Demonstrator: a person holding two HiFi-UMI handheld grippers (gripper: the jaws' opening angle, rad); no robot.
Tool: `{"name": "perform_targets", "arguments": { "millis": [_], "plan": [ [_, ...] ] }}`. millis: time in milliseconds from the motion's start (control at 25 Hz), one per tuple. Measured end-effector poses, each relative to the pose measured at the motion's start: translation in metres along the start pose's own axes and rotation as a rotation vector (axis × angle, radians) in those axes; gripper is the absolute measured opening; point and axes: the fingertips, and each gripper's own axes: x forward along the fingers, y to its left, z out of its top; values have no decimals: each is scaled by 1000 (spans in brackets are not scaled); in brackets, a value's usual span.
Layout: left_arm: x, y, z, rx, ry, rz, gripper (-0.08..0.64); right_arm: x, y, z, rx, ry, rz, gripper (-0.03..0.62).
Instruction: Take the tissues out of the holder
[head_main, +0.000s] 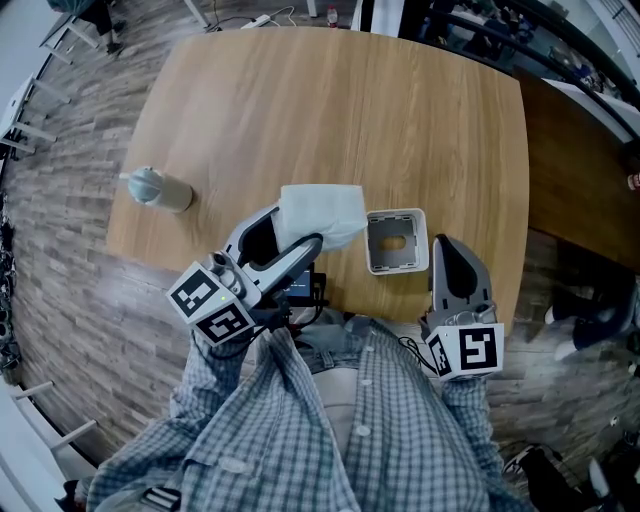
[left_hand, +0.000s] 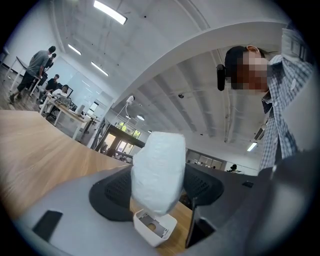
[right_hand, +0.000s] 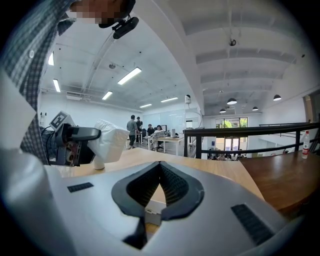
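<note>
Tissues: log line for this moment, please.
tissues: out of holder | left gripper: shut on tissues | right gripper: shut, empty, beside holder

Ahead of you the tabletop (head_main: 350, 110) is bare, so the far half and the right side give open passage. A pale bottle (head_main: 157, 188) stands near the left edge, well apart. Close in it is tight: the white holder (head_main: 396, 240) sits between your left claw (head_main: 300, 228) — its gap filled by the tissue pack (head_main: 322, 212) — and your right claw (head_main: 443, 243), just beside it.

Paper tissues (head_main: 320, 215), matt plastic holder (head_main: 395, 213), smooth wooden table (head_main: 330, 110)
</note>
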Motion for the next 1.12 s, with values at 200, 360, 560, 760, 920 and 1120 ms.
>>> {"name": "perform_targets", "arguments": {
  "millis": [200, 360, 560, 760, 920, 1120],
  "plan": [
    [4, -2, -3, 14, 16, -11, 308, -1, 1, -1, -1, 3, 0, 9],
    [4, -2, -4, 21, 24, -10, 308, 0, 1, -2, -1, 8, 2, 9],
    [3, -1, -5, 25, 27, -7, 308, 0, 3, -5, -2, 15, 8, 9],
    [3, 1, -8, 24, 30, -1, 308, 2, 3, -7, -2, 16, 13, 9],
    [3, 1, -10, 25, 35, 0, 307, 2, 3, -8, -1, 18, 15, 9],
    [3, 1, -9, 29, 40, 5, 308, 3, 3, -8, 1, 21, 20, 9]
  ]
}}
